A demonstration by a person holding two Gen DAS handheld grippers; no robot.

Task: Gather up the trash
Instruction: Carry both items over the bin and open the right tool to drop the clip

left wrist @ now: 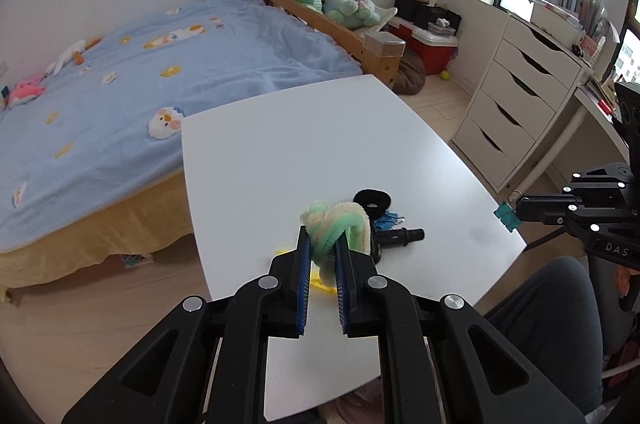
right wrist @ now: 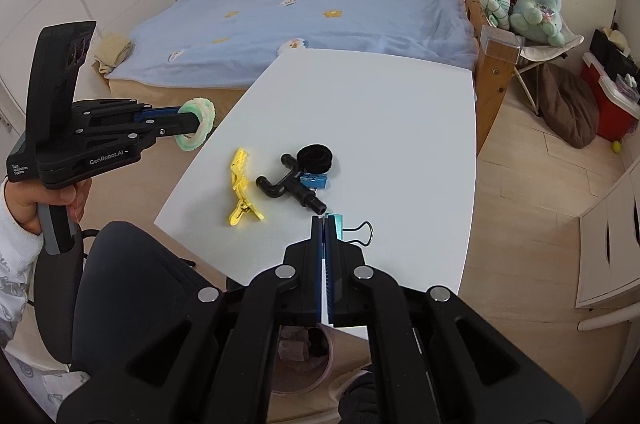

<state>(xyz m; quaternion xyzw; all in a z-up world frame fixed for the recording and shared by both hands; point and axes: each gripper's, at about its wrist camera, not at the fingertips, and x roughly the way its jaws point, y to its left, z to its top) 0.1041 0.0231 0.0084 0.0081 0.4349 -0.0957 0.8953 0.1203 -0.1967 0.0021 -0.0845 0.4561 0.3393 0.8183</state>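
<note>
My left gripper (left wrist: 322, 238) is shut on a fuzzy green-and-cream ring (left wrist: 340, 214), held up above the near left part of the white table (left wrist: 320, 143). The right wrist view shows that ring (right wrist: 197, 129) off the table's left edge. My right gripper (right wrist: 324, 220) is shut on a teal binder clip (right wrist: 339, 224), whose wire handle sticks out to the right. On the table lie a yellow hair clip (right wrist: 242, 187), a black pipe fitting (right wrist: 288, 187), a black hair tie (right wrist: 316, 155) and a small blue clip (right wrist: 314, 180).
A pinkish round bin (right wrist: 304, 356) with scraps in it stands below the table's near edge. A black chair (right wrist: 132, 284) is at the near left. A blue bed (right wrist: 320, 19) lies beyond the table, and white drawers (left wrist: 516, 95) stand to the right.
</note>
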